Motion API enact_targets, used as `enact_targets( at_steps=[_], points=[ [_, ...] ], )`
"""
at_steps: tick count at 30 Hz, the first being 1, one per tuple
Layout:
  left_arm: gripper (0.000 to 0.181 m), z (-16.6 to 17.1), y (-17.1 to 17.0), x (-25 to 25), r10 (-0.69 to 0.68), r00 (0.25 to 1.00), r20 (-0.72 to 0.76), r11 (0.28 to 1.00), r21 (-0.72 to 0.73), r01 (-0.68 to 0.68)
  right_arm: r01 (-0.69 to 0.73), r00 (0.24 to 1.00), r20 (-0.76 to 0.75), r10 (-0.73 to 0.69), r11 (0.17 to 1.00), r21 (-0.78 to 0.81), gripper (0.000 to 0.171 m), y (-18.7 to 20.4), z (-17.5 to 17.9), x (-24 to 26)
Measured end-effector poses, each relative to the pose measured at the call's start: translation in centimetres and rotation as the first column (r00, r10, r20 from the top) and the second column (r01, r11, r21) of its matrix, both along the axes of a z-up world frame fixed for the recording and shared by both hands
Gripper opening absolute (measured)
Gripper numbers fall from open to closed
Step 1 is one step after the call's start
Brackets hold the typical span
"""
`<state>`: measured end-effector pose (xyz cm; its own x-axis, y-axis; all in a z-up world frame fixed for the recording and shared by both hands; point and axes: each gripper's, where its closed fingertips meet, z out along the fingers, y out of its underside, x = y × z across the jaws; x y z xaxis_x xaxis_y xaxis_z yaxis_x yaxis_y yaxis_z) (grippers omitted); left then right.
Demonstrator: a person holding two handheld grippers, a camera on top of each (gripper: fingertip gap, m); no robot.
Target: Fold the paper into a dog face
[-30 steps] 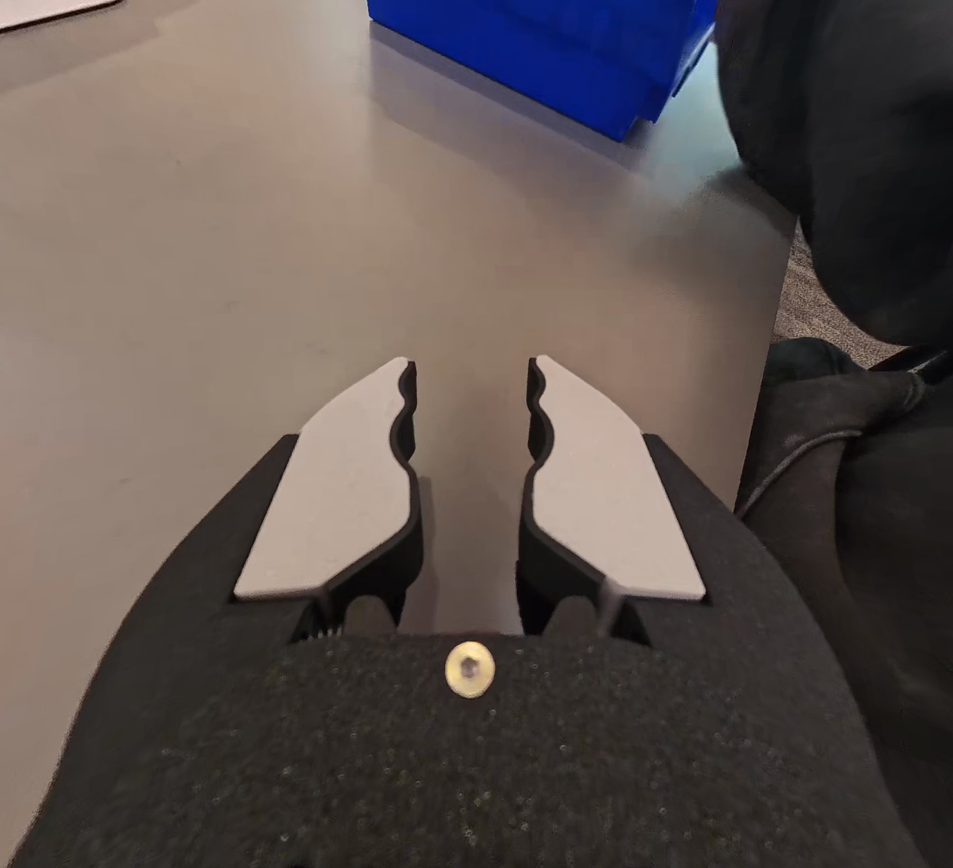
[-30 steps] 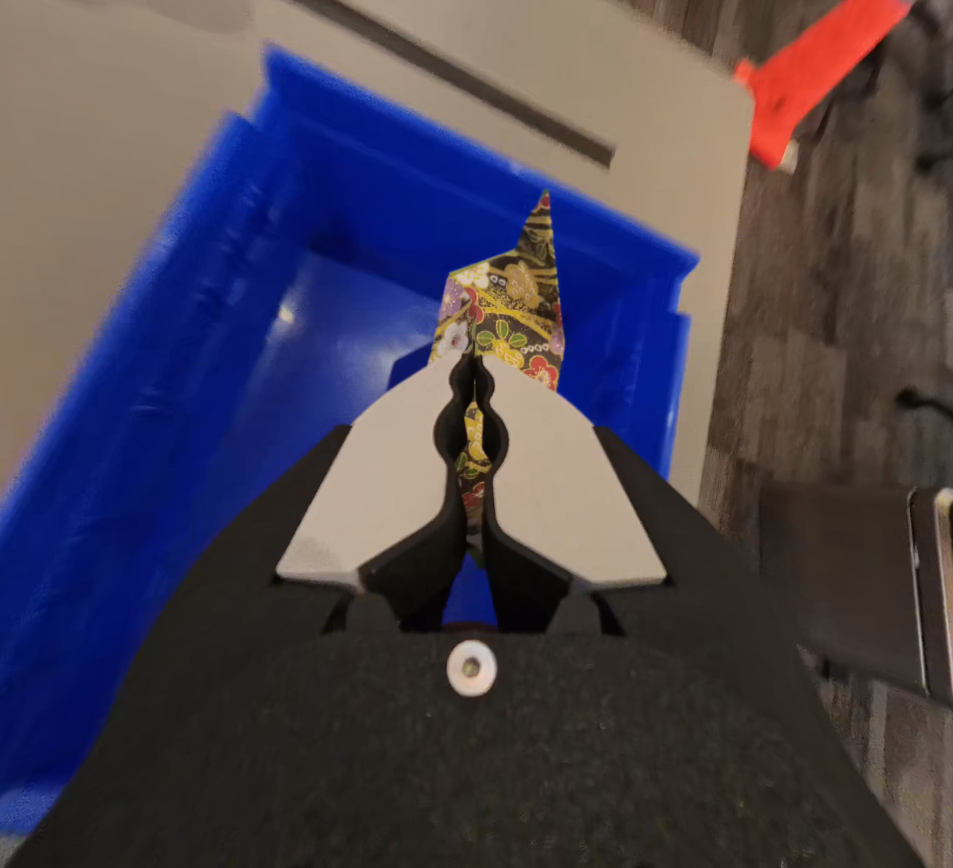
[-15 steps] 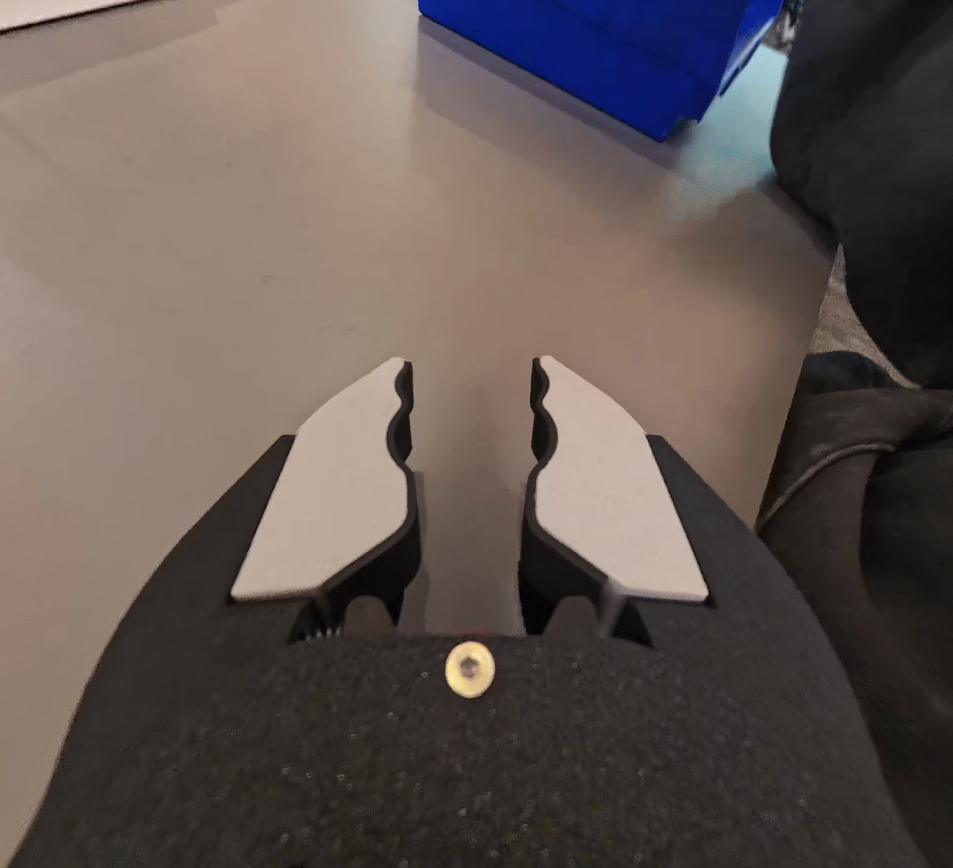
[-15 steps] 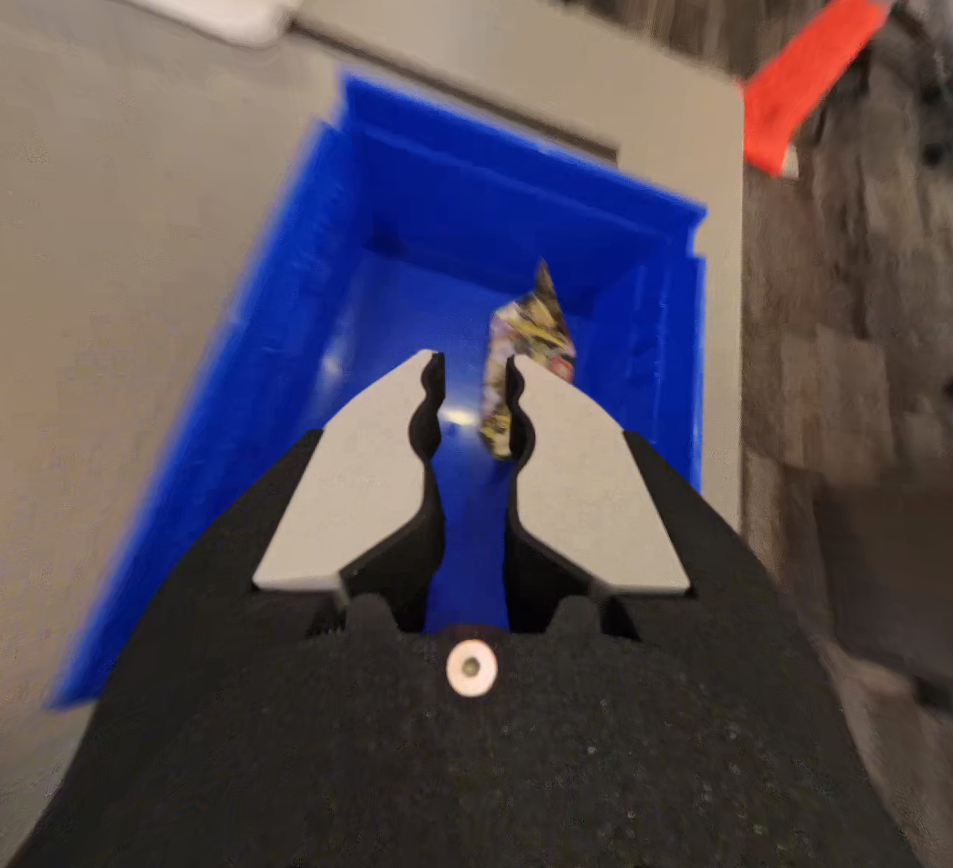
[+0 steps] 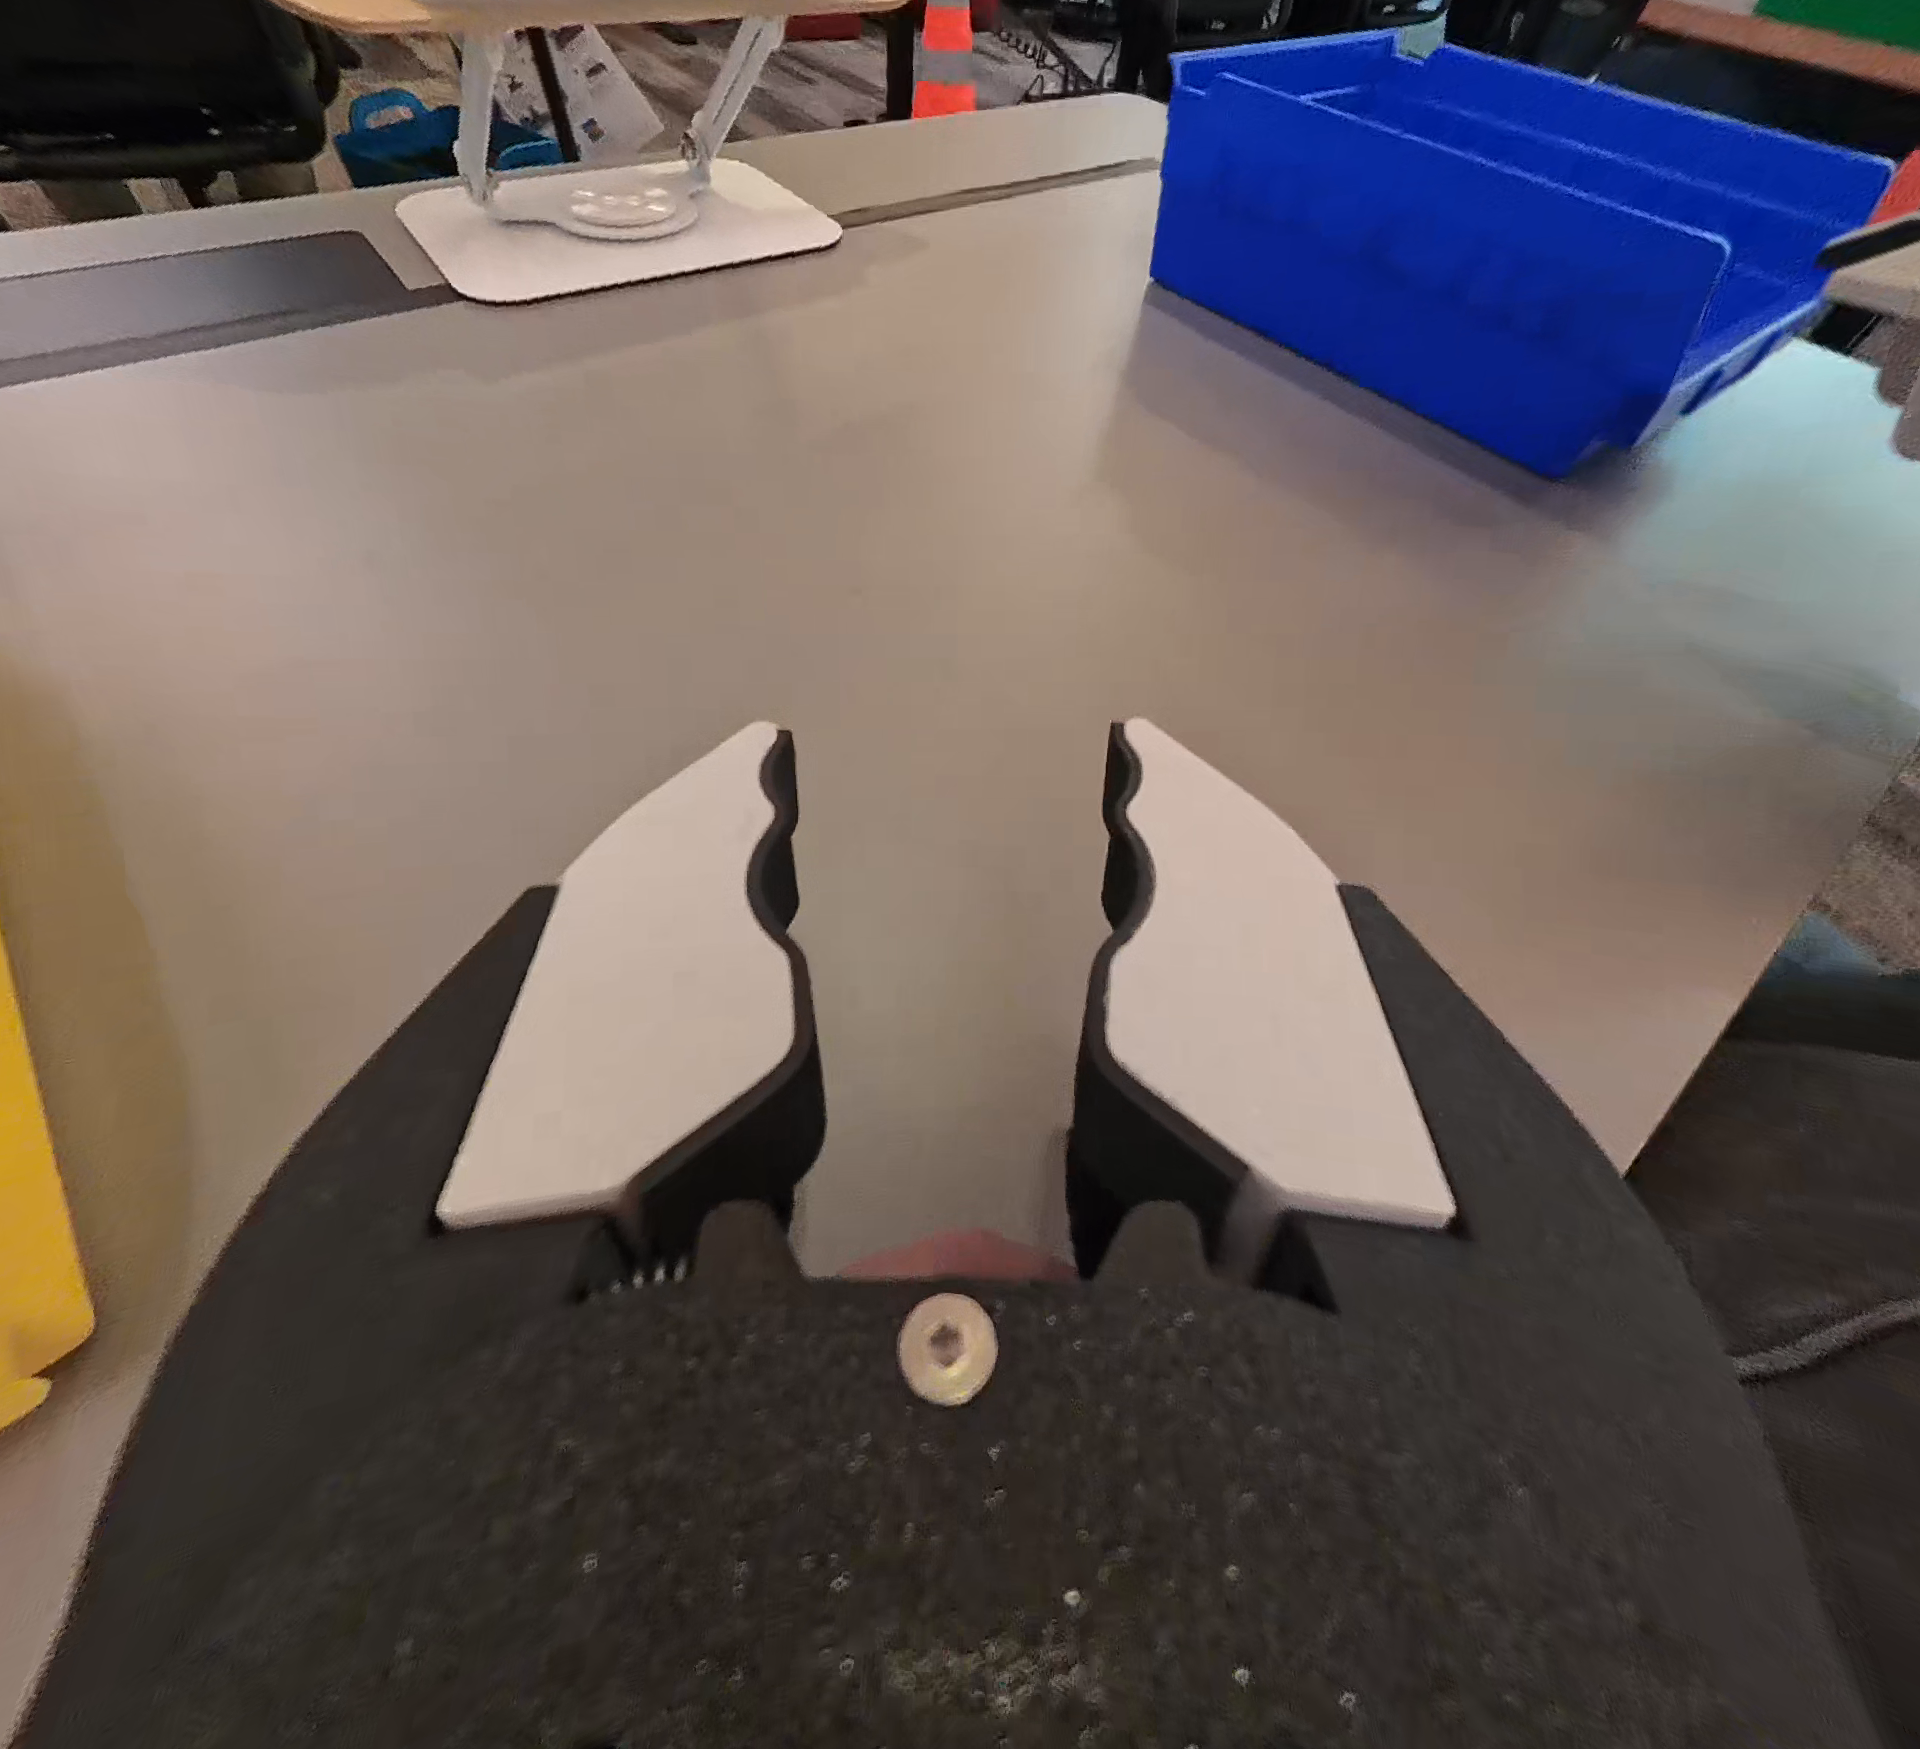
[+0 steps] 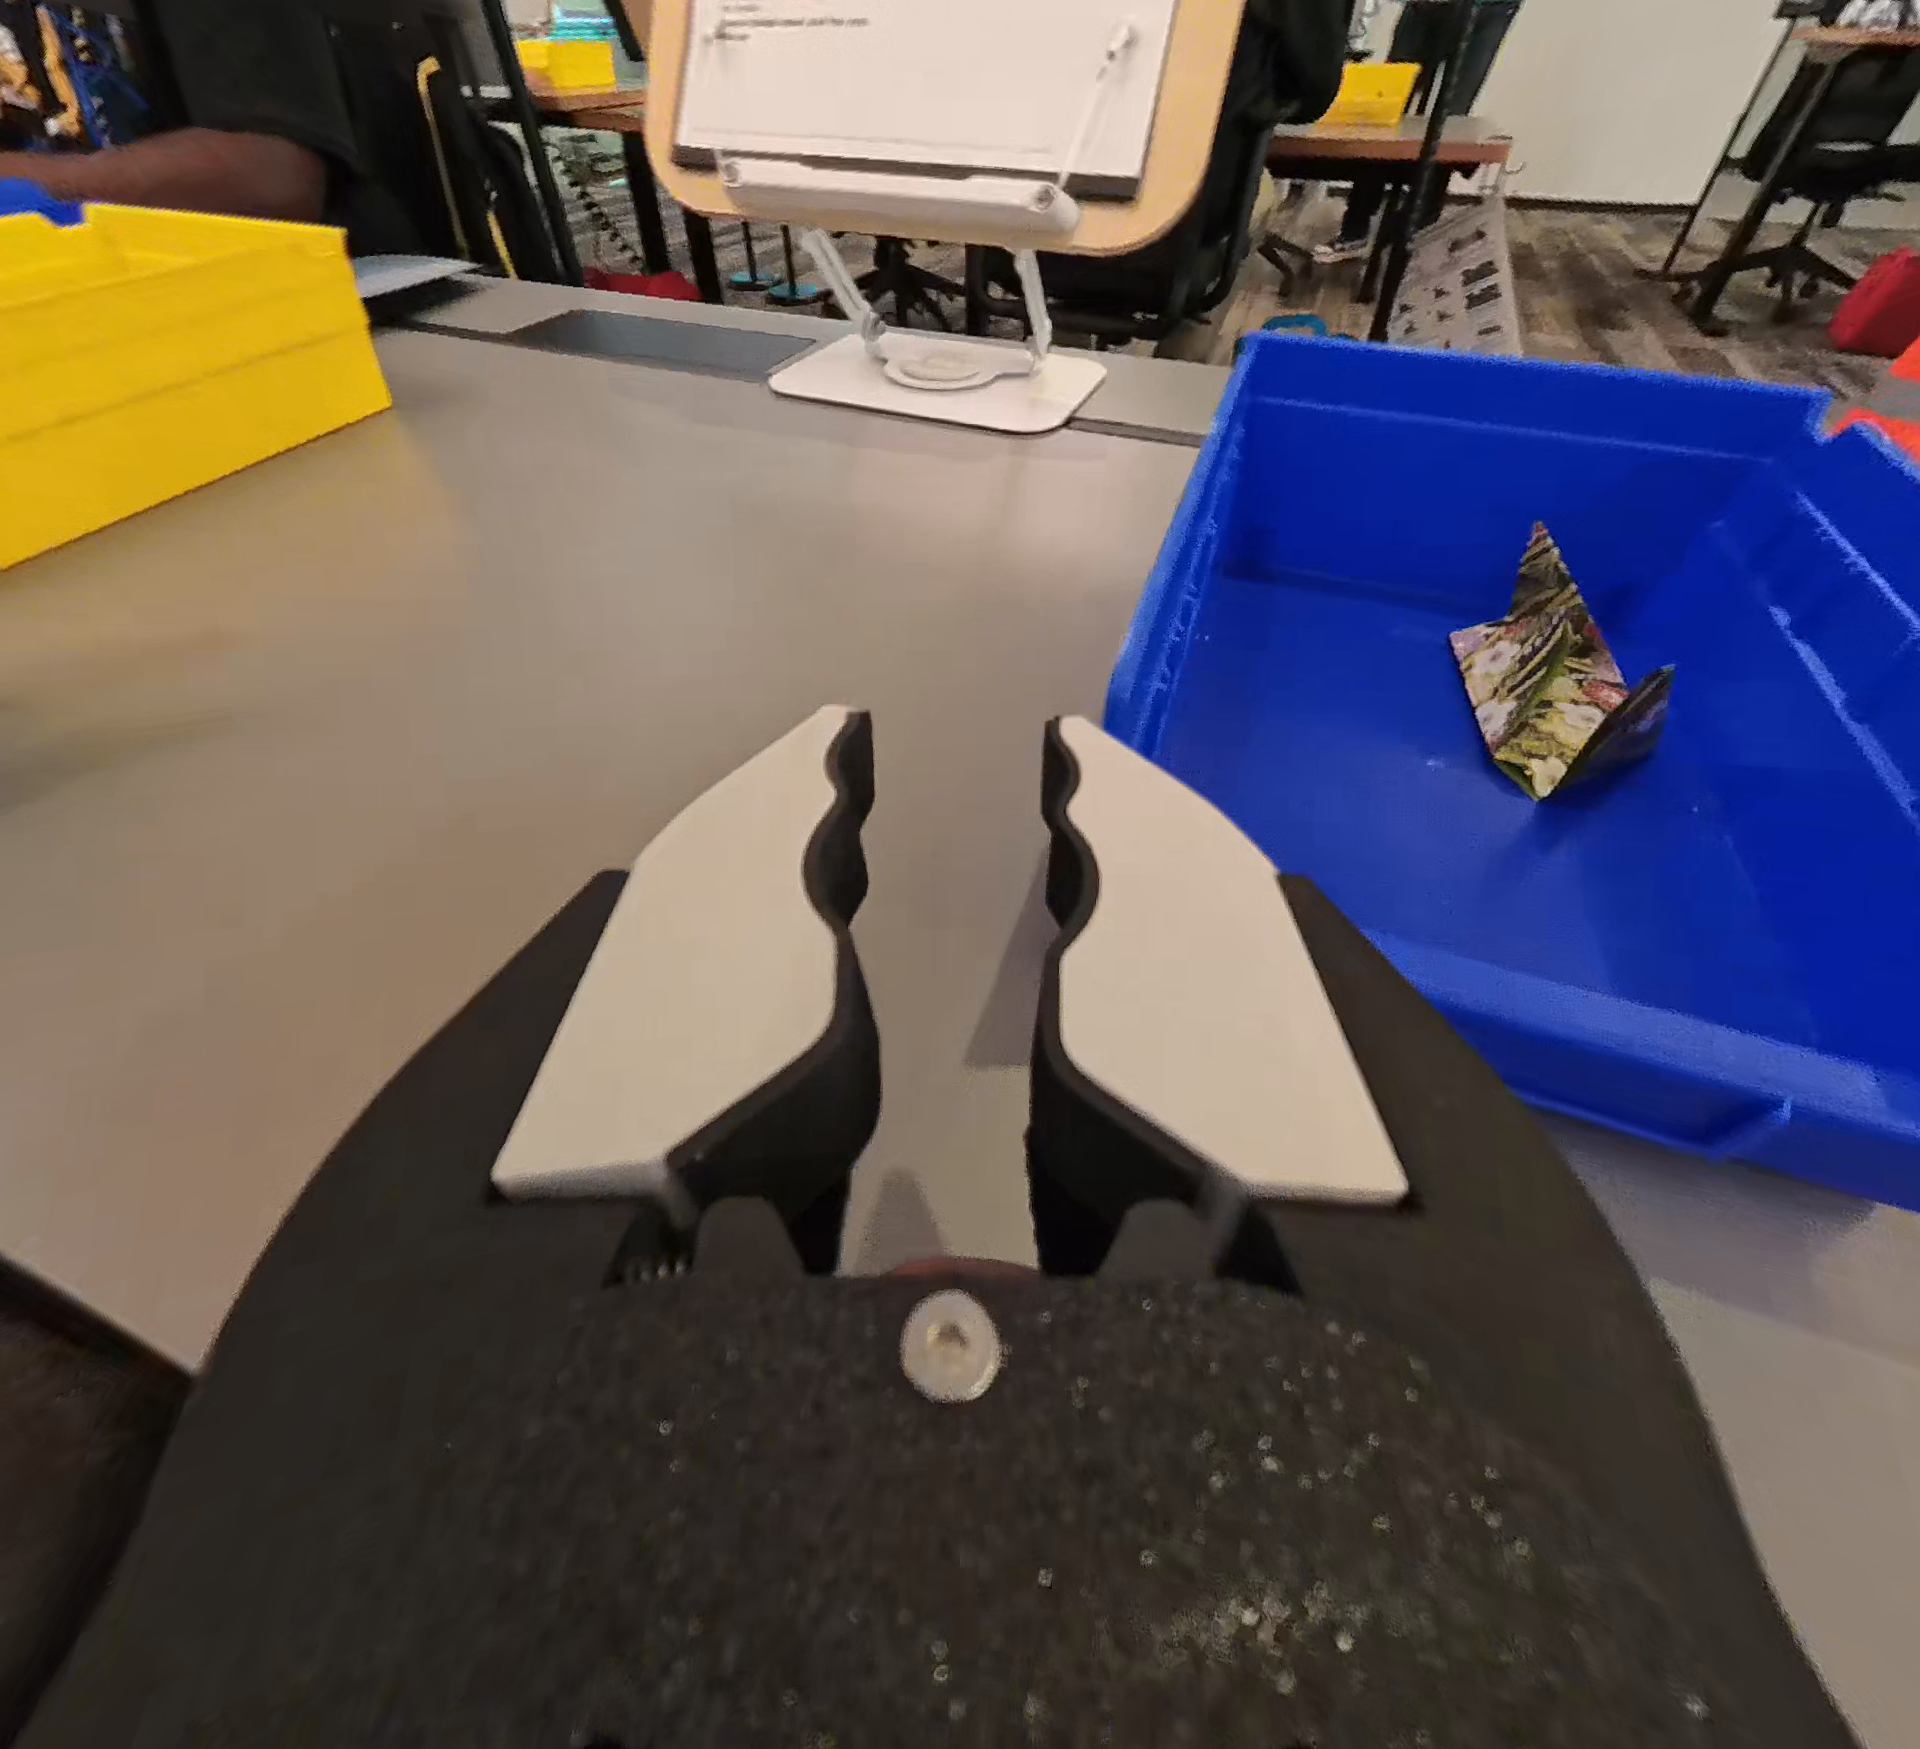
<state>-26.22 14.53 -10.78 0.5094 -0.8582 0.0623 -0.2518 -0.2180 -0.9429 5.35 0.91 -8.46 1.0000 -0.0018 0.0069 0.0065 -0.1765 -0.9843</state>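
The folded paper, dark with a flower pattern, lies inside the blue bin at the right of the right wrist view. My right gripper is open and empty, over the grey table to the left of the bin. My left gripper is open and empty above the bare grey table. The blue bin stands far right in the left wrist view; the paper is hidden there.
A white stand holding an instruction sheet board stands at the table's far edge; it also shows in the left wrist view. A yellow bin stands at the far left. The table's right edge is close. A person's arm is behind the yellow bin. The gap from one gripper's tips to the other's is roughly 35 centimetres.
My right gripper opened and let the folded paper drop into the blue bin, then drew back and left over the table. My left gripper rose and tilted up, staying open.
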Motion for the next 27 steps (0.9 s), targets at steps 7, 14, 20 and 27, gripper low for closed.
enact_targets(
  at_steps=[7, 14, 20, 27],
  points=[
    [0.057, 0.9, -0.7, -0.1, -0.038, 0.999, 0.013, 0.998, 0.047, 0.037, -0.056, 0.998, -0.003, 0.056, 0.998, -0.003, 0.029, -0.3, 0.0, -0.8],
    [0.074, 5.9, 3.6, -6.5, 0.101, 0.994, 0.031, 0.992, 0.077, -0.103, -0.076, 0.997, 0.028, 0.078, 0.995, -0.065, 0.029, 0.2, -1.5, -1.0],
    [0.095, 2.7, 13.1, -17.4, 0.276, 0.874, -0.399, 0.948, -0.036, -0.315, -0.109, 0.994, -0.029, 0.108, 0.992, -0.068, 0.029, 0.6, -2.0, -1.5],
    [0.1, -4.8, 21.4, -19.2, 0.125, 0.795, -0.594, 0.908, -0.254, -0.333, -0.134, 0.991, -0.023, 0.133, 0.988, -0.074, 0.029, 1.4, -2.2, -1.9]
  ],
)
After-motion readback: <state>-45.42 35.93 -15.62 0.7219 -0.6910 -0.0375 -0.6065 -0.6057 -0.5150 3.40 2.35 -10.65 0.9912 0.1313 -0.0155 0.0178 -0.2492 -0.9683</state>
